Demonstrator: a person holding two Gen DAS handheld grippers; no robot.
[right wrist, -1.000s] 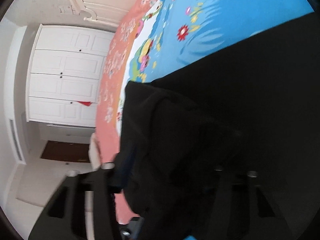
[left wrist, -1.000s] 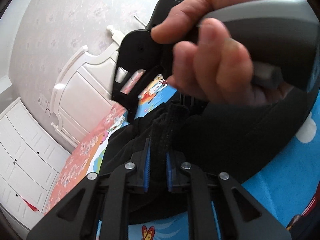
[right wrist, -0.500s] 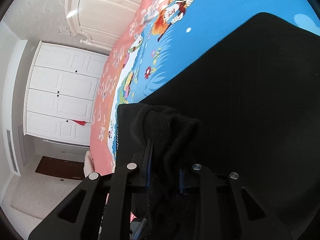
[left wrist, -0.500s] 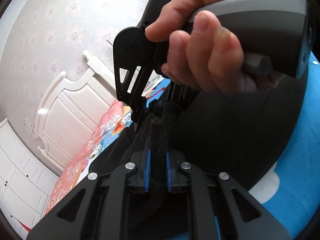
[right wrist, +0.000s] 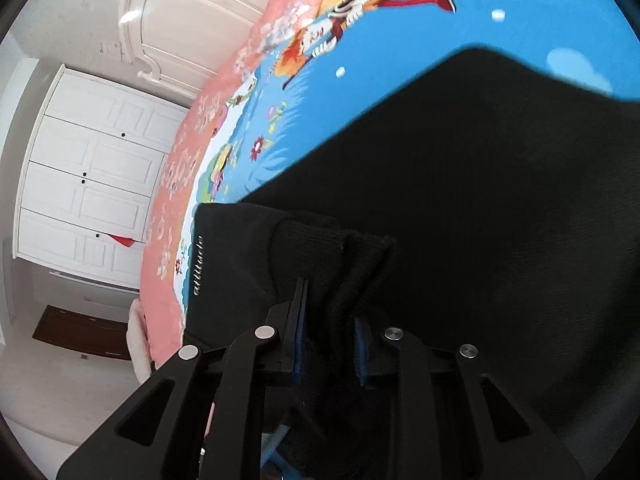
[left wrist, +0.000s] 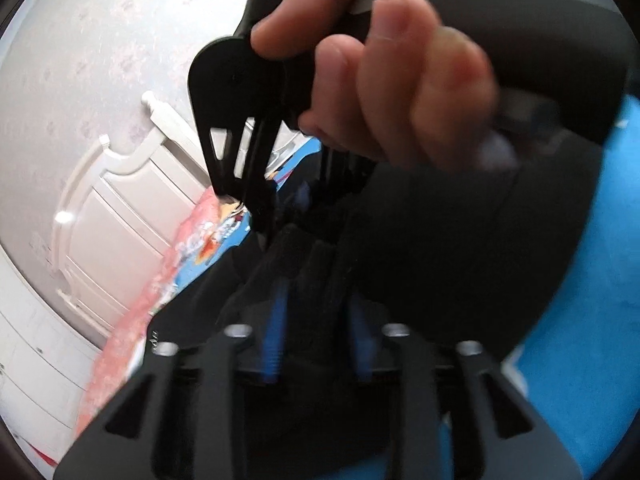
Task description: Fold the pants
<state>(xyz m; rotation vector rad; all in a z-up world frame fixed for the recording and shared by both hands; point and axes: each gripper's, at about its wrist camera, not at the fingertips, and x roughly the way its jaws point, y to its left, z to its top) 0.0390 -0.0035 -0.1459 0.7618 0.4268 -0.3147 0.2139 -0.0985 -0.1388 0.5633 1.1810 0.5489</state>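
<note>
So my right gripper (right wrist: 329, 344) is clamped tight on a bunched ribbed cuff of the black pants (right wrist: 460, 200), which lie across the blue cartoon bedsheet (right wrist: 520, 0). My left gripper (left wrist: 318, 328) has just been opening, its pads loose around the same dark fabric.

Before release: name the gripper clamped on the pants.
The right gripper, pads pinching the pants; the left gripper's jaws have just been opening, fabric loose between.

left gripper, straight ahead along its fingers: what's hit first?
Likely the ribbed cuff of the black pants, bunched between the left gripper, whose jaws have just been opening. Beyond it: the right gripper; depth unclear.
</note>
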